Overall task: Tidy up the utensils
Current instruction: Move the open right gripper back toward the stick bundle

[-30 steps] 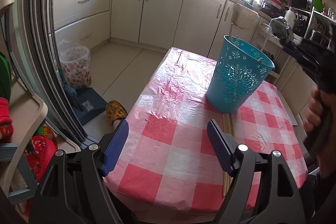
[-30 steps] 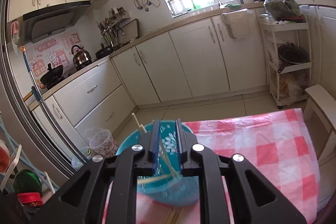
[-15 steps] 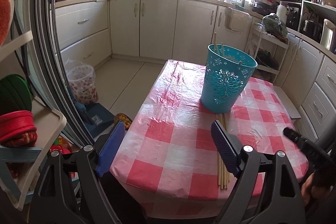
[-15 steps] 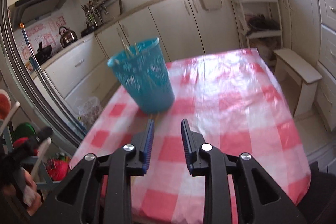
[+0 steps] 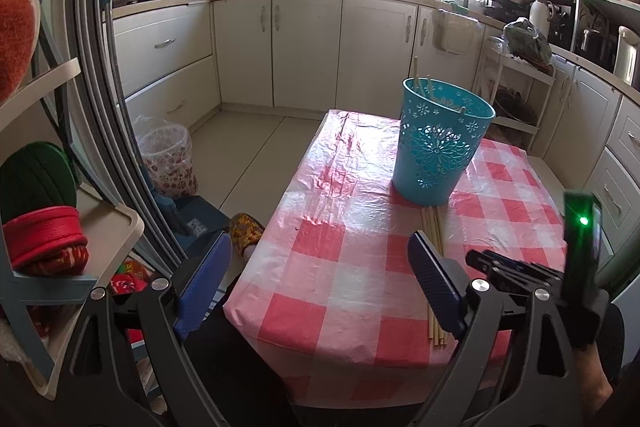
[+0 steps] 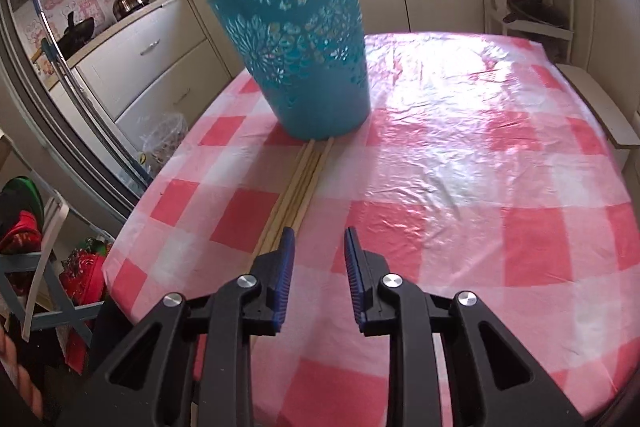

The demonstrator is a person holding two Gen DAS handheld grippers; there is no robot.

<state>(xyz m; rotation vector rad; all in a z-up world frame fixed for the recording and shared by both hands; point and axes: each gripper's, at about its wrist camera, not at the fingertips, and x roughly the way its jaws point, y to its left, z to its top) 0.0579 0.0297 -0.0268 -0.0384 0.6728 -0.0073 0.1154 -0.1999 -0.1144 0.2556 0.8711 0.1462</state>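
Note:
A teal perforated bin [image 5: 442, 143] stands on the red-and-white checked table [image 5: 340, 267] with a few chopsticks [image 5: 418, 79] sticking out of it. A bundle of wooden chopsticks [image 5: 434, 267] lies on the cloth in front of the bin, also in the right wrist view [image 6: 298, 191] below the bin [image 6: 304, 51]. My left gripper [image 5: 320, 287] is wide open and empty near the table's front edge. My right gripper [image 6: 319, 259] is partly open and empty, low over the cloth [image 6: 460, 167], its left finger just right of the bundle's near end.
A patterned waste bin [image 5: 168, 159] and a slipper [image 5: 246, 231] are on the floor left of the table. A rack with red and green items [image 5: 40, 211] stands at the far left. Cabinets [image 5: 304, 47] line the back wall. A trolley [image 5: 516, 95] stands behind the table.
My right gripper came away from above the bin, dropped to the cloth beside the lying chopsticks and opened somewhat. My left gripper drew back from the table.

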